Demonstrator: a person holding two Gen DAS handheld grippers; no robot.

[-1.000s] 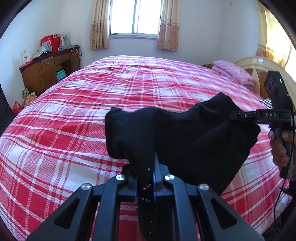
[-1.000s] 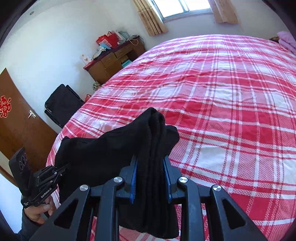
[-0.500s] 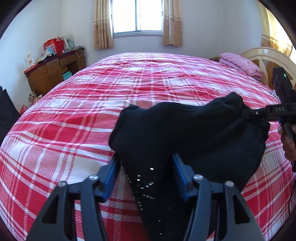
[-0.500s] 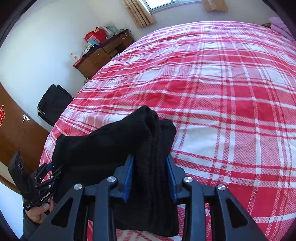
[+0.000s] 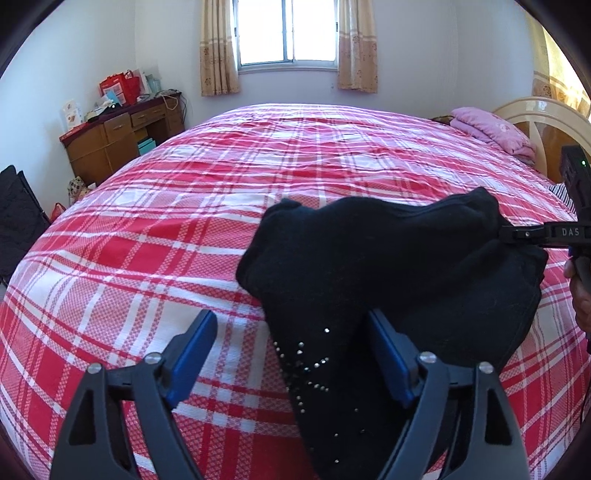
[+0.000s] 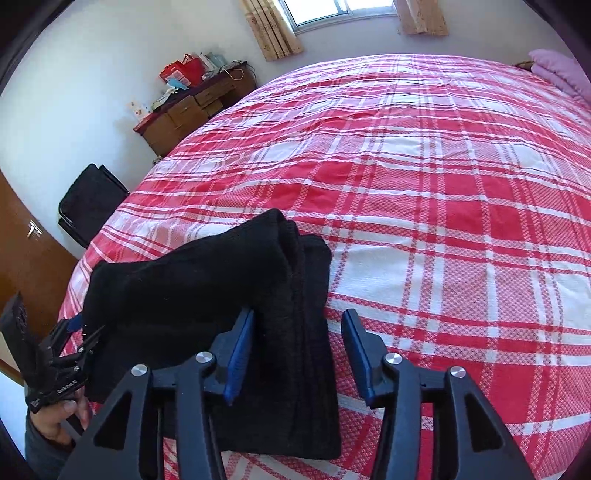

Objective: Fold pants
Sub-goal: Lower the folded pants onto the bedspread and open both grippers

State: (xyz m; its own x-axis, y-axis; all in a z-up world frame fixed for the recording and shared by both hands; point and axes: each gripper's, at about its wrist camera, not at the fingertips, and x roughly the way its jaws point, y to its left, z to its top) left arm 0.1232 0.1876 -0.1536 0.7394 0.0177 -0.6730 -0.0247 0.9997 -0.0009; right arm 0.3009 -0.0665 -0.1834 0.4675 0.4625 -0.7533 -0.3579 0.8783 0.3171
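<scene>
Pants lay folded near the bed edge, long axis spanning both just-opened claws, left and right, neither gripping.

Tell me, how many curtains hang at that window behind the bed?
2. One curtain hangs on the window's left side, the other curtain on its right. A further yellowish drape shows at the far right edge, beside the headboard, apparently at another window.

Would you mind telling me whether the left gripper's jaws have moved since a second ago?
Yes. The left gripper has just been opening; its jaws now stand apart beside the black pants on the bedspread.
</scene>
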